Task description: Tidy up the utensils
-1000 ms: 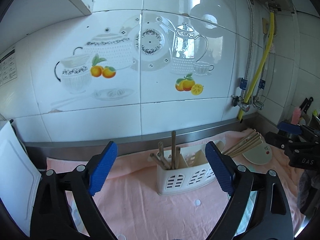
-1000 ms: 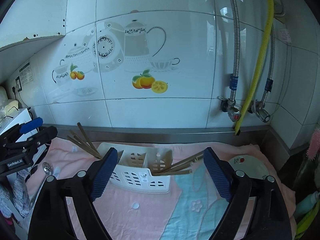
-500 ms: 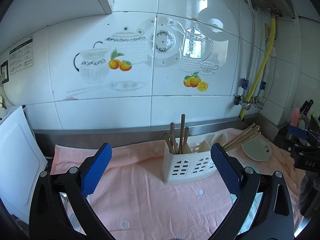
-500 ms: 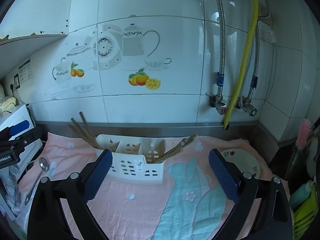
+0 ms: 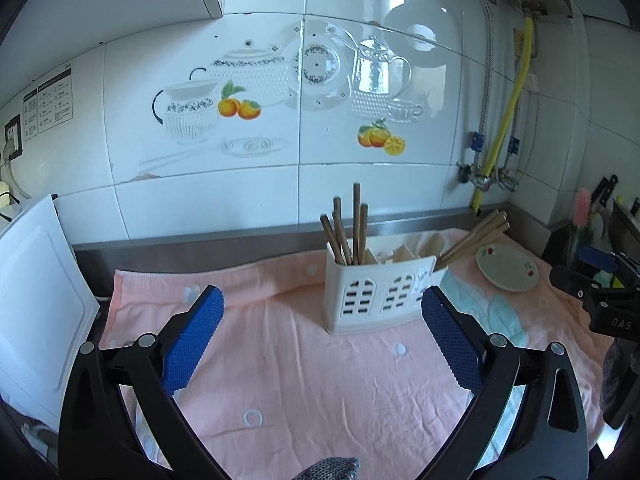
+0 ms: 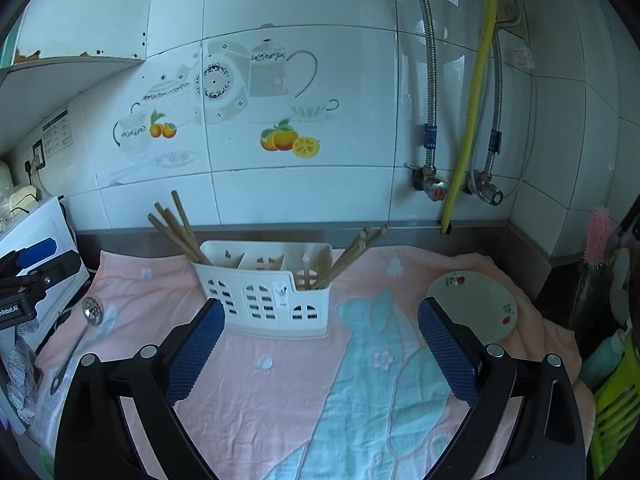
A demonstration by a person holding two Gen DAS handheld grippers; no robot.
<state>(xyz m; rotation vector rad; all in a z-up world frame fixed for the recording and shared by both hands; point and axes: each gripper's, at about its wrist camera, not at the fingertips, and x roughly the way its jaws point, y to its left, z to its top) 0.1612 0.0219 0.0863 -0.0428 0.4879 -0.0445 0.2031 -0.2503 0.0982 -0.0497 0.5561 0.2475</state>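
Worktop (image 6: pixel 520 236) under pink towel (image 6: pixel 260 392). On towel: white utensil caddy (image 6: pixel 272 300) centre, slotted spoon (image 6: pixel 86 320) left, small plate (image 6: pixel 476 308) right.

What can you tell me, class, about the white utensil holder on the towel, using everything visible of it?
The white utensil holder looks like moulded plastic: a long box with inner dividers making several compartments, and arched cut-out slots in its front wall. It stands upright on the pink towel, near the steel ledge below the tiled wall. Wooden chopsticks lean out of one end compartment, more chopsticks out of the other. A small label sits on its front. Neither gripper touches it.
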